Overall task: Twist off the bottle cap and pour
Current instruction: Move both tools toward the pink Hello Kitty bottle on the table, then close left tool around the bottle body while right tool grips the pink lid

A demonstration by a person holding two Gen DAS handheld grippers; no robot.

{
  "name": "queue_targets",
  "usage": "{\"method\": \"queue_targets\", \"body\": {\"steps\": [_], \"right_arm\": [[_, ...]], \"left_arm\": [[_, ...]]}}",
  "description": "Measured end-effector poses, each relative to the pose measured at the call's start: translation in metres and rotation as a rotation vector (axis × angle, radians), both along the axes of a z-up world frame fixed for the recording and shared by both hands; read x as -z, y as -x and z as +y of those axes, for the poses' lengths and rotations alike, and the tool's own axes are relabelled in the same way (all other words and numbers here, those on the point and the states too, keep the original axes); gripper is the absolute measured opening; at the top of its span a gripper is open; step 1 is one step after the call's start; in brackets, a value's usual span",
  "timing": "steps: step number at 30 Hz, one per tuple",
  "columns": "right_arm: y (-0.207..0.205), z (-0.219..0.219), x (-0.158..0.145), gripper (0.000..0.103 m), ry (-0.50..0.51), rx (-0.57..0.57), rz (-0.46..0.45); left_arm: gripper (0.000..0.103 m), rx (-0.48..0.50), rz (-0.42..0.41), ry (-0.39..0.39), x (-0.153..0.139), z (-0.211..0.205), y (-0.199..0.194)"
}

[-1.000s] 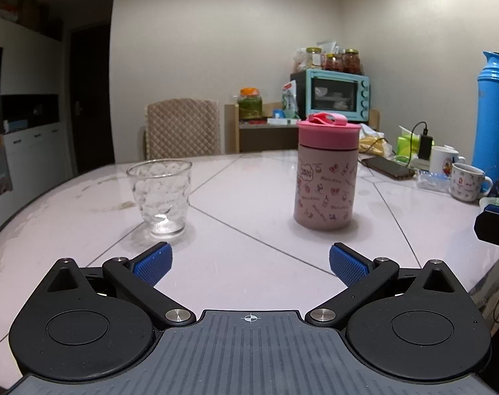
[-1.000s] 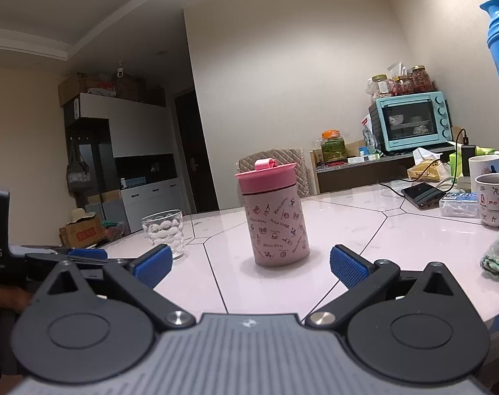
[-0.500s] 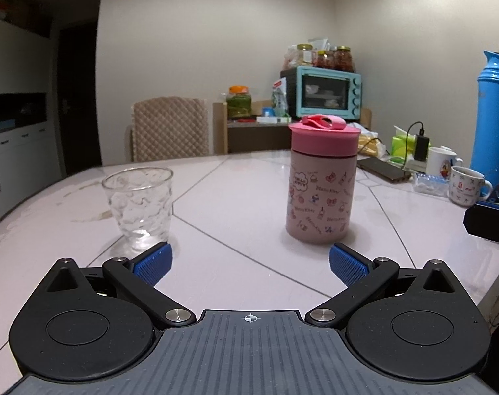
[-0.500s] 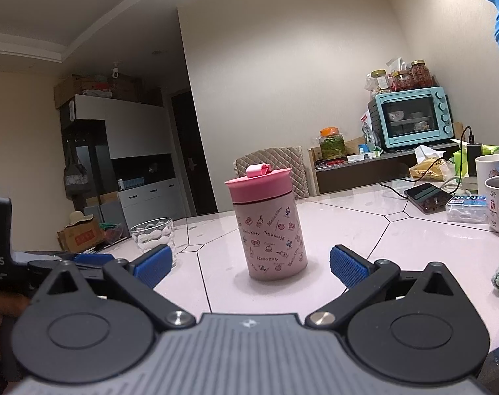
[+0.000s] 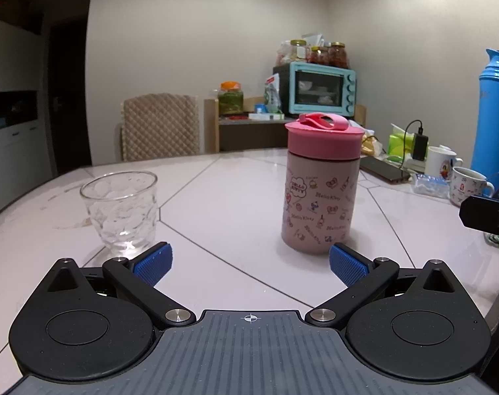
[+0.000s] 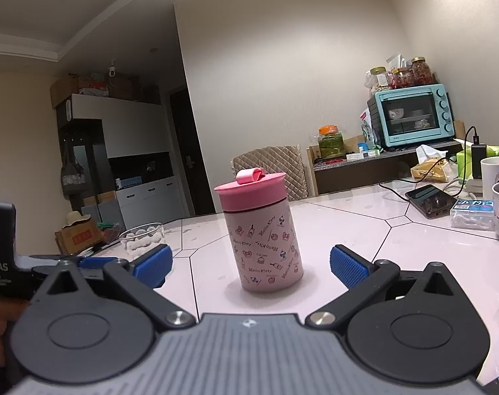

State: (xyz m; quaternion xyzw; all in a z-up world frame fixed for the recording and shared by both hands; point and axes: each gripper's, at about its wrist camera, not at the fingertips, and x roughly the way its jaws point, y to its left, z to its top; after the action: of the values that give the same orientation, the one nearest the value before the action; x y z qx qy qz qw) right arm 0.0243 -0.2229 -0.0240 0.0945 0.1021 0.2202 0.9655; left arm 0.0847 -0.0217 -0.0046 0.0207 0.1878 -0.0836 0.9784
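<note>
capped bottle (image 6: 264,243) upright, tool (image 6: 249,263) spread (perhaps nearing)

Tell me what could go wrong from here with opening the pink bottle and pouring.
The pink printed bottle stands free on the glossy table, so twisting its pink screw cap may spin or tip it unless one gripper clamps the body. The clear dimpled glass looks light; a bump might topple it.

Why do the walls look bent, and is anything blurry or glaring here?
Fisheye lenses: in the right wrist view the ceiling edge and doorway bow and the pink bottle leans. In the left wrist view it stands upright and sharp, the glass too, with soft sheen on the table. A lamp flares at the right view's top corner; that view's tongs base looks slightly soft.
</note>
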Motion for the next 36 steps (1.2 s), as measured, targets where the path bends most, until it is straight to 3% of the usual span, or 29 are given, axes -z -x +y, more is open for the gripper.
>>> {"method": "queue_targets", "body": {"steps": [36], "right_arm": [[-0.046,-0.002,-0.018,0.103,0.034,-0.024,-0.010]], "left_arm": [[0.103,0.165,0.017,-0.024,-0.008,-0.029,-0.065]]}}
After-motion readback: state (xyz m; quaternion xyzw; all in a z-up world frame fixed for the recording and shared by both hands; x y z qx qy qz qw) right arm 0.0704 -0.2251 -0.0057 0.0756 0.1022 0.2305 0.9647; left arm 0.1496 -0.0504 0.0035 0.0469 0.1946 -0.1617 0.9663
